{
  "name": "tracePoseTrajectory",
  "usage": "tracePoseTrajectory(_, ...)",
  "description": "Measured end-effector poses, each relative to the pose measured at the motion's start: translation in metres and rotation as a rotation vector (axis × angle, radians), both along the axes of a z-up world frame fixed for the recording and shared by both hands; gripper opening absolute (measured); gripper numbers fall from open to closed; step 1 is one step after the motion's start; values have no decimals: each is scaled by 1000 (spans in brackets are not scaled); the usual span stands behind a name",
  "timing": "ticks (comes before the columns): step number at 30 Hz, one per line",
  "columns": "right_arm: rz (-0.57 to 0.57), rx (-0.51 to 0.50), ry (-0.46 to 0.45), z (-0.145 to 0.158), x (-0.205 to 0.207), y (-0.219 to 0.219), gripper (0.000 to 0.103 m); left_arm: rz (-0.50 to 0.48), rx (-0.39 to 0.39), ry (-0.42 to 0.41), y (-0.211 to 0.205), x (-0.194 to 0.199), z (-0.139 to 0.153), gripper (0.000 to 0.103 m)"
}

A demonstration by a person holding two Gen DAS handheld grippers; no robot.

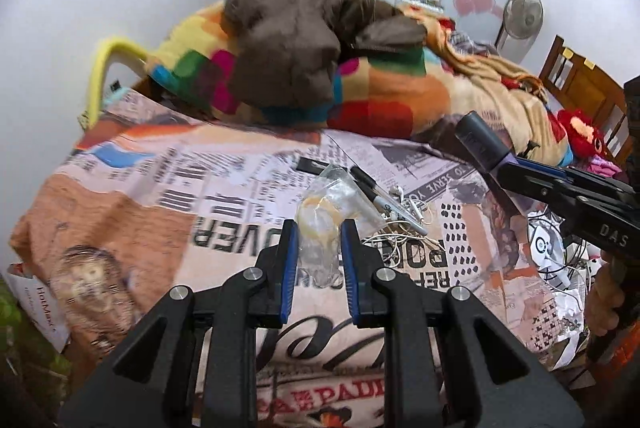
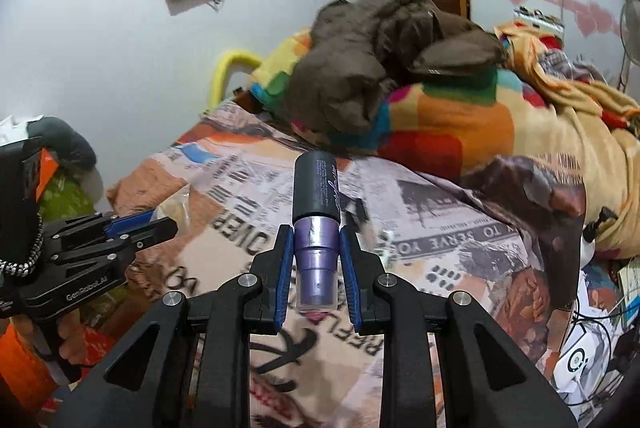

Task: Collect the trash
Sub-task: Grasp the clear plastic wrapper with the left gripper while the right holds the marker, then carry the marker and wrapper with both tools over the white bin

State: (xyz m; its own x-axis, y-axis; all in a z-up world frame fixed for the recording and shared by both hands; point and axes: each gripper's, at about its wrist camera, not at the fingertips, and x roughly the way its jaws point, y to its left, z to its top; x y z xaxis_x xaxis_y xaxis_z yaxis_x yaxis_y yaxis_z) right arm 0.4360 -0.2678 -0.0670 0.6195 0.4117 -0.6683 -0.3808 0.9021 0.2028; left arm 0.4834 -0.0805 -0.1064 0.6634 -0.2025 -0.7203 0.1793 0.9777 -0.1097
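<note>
right gripper [image 2: 316, 252]: clamped on purple bottle [image 2: 316, 248], dark cap forward | left gripper [image 2: 160, 226]: at left edge, pinching clear wrapper [image 2: 176, 204] | below: newsprint bedspread [image 2: 460, 248] | behind: brown garment [image 2: 380, 68] on multicoloured blanket [image 2: 460, 116]

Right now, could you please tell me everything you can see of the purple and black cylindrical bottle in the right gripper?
The purple and black cylindrical bottle looks like a cosmetic spray: a matt black upper section with small pale print, and a metallic purple lower section stepping down in narrower tiers. It points forward along the fingers, clamped at its purple part by the right gripper, clear of the newspaper-print bedspread.
</note>
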Motion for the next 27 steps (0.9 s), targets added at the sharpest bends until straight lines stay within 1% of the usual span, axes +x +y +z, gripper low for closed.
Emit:
tracePoseTrajectory(8,89,-2,-57,30,-40,48,21,79,8,-66,54,-63,43,20)
tracePoseTrajectory(12,142,5,-69,39,-60,79,21,125,2,-90,84,-95,54,20)
tracePoseTrajectory(20,273,40,-78,51,-100,152,21,243,-17,-117,155,-163,65,20)
tracePoseTrajectory(27,398,47,-69,47,-135,217,21,357,-17,-123,219,-225,61,20)
